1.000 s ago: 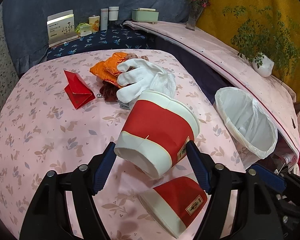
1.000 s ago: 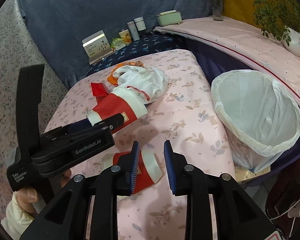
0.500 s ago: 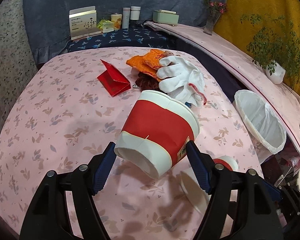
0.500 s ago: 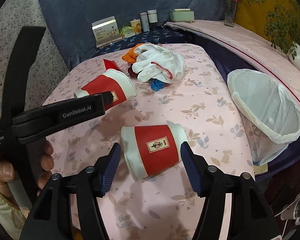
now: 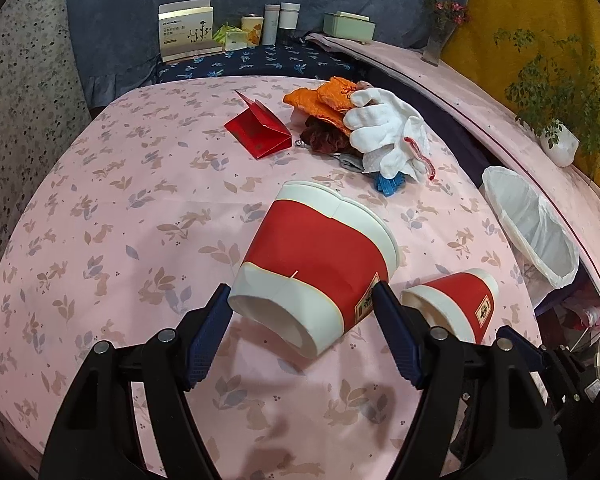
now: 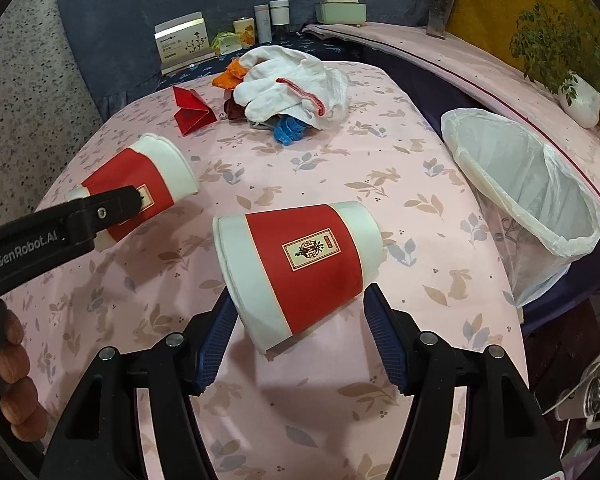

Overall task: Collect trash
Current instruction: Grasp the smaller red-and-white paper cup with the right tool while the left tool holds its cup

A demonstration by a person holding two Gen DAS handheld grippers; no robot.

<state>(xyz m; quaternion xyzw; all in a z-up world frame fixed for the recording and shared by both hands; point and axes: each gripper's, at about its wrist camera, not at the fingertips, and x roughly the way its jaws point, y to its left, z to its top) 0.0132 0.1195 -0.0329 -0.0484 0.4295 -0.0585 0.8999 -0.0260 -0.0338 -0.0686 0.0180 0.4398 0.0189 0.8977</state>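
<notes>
My left gripper (image 5: 300, 290) is shut on a red-and-white paper cup (image 5: 312, 264), held tilted above the pink floral tablecloth (image 5: 120, 220), its base toward the camera. The right wrist view shows that same cup (image 6: 140, 188) at the left, in the left gripper's black finger (image 6: 112, 208). A second red-and-white cup (image 6: 300, 264) lies on its side on the cloth. My right gripper (image 6: 300, 296) stands open around it, one blue pad at each side. The left wrist view shows this second cup (image 5: 456, 304) at the lower right.
A bin with a white liner (image 6: 540, 272) stands off the table's right edge. At the far side lie a white glove (image 6: 292, 80), orange cloth (image 5: 320, 100), red folded paper (image 6: 190, 114) and a blue clip (image 6: 286, 130). Boxes and bottles (image 5: 276, 22) stand behind. A person's fingers (image 6: 12, 380) show at left.
The right gripper's jaws have gone from narrow to wide and come down around the lying cup. The left gripper has carried its cup leftward, away from the bin.
</notes>
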